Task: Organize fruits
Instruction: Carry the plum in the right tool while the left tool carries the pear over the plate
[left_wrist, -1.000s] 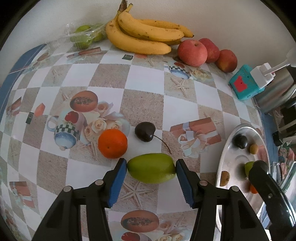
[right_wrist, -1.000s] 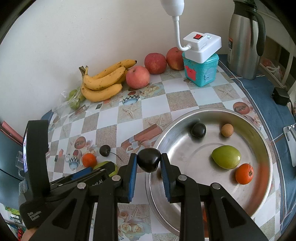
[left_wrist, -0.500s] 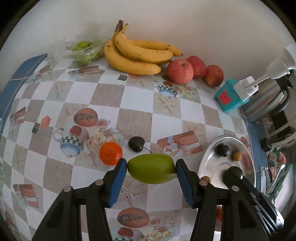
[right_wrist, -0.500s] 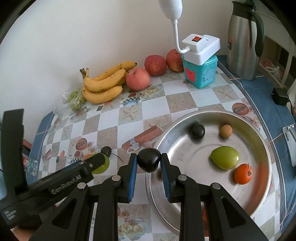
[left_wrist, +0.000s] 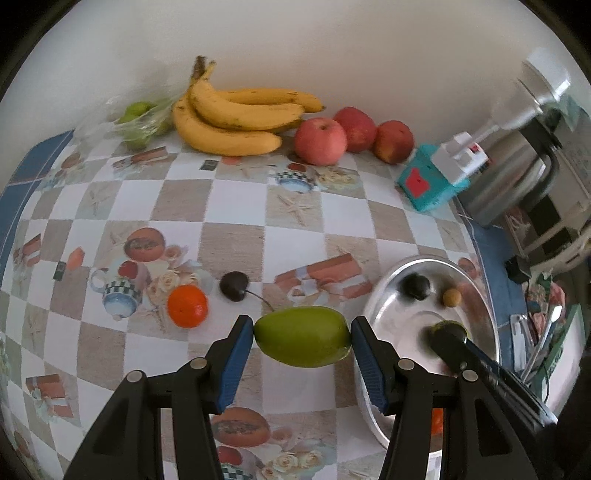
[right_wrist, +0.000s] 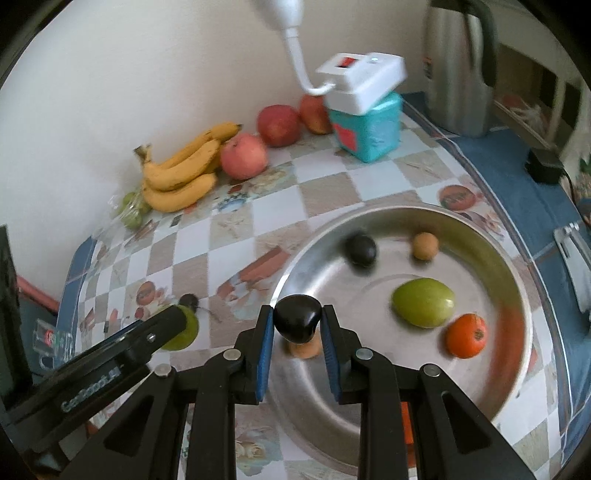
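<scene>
My left gripper (left_wrist: 302, 336) is shut on a green mango-shaped fruit (left_wrist: 302, 336), held above the tablecloth just left of the steel tray (left_wrist: 373, 299). My right gripper (right_wrist: 297, 324) is shut on a dark cherry (right_wrist: 296, 322) over the near-left rim of the steel tray (right_wrist: 517, 295). Inside the tray lie a dark fruit (right_wrist: 361, 250), a small brown fruit (right_wrist: 425, 246), a green fruit (right_wrist: 423, 302) and an orange one (right_wrist: 465, 335). On the cloth remain an orange fruit (left_wrist: 187, 306) and a stemmed dark cherry (left_wrist: 233, 286).
Along the wall sit bananas (left_wrist: 236, 122), three red apples (left_wrist: 320, 141) and a bag of green fruit (left_wrist: 138, 120). A teal box with a white plug unit (right_wrist: 364, 122) and a steel kettle (right_wrist: 458, 66) stand behind the tray. Blue table edging runs right of the tray.
My left gripper has lifted the green fruit off the cloth and carried it toward the tray. My right gripper has shifted slightly over the tray rim with the cherry still held.
</scene>
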